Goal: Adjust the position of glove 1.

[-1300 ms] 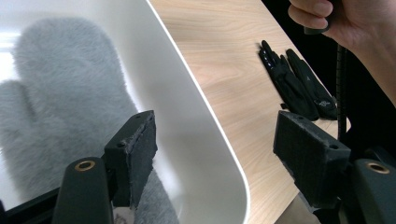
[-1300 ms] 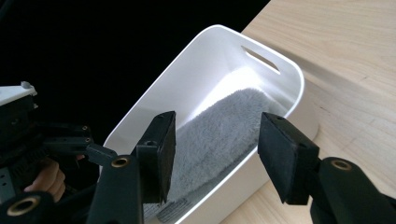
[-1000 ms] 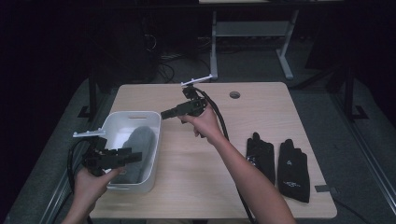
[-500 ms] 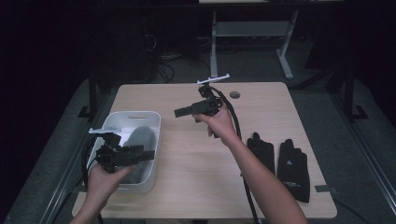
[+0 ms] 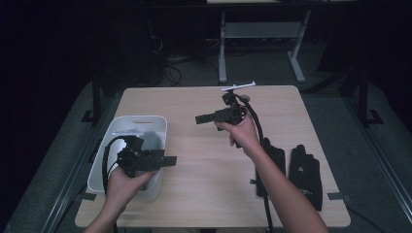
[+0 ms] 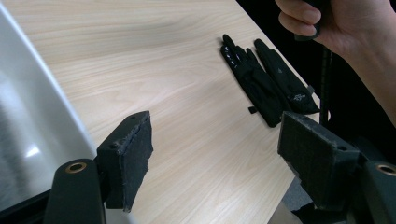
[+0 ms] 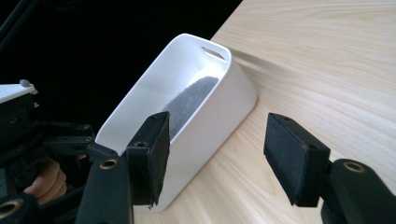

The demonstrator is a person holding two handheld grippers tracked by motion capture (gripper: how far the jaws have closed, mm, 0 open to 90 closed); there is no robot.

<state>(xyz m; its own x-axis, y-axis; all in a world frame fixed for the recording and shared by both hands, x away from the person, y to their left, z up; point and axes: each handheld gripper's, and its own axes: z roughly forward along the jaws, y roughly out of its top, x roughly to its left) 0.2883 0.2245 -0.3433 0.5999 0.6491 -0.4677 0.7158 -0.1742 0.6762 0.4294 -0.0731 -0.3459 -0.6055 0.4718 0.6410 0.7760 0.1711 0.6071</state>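
Two black gloves [image 5: 289, 167] lie side by side at the table's right; they also show in the left gripper view [image 6: 266, 84]. A white bin [image 5: 138, 121] stands at the left with a grey soft item [image 7: 191, 100] inside. My left gripper [image 5: 167, 160] hovers over the bin's right rim and points right. It is open and empty [image 6: 224, 163]. My right gripper [image 5: 200, 118] is held above the table's middle and points left toward the bin. Its jaws stand wide apart with nothing between them [image 7: 224, 158].
The light wooden table [image 5: 194, 194] has bare room between the bin and the gloves. Dark floor and a white desk frame [image 5: 223, 43] lie beyond the far edge. A cable [image 5: 260, 141] trails from the right gripper along the forearm.
Both grippers have shifted to the right. The left one came off the bin's left side to its right rim. Both stayed open and empty.
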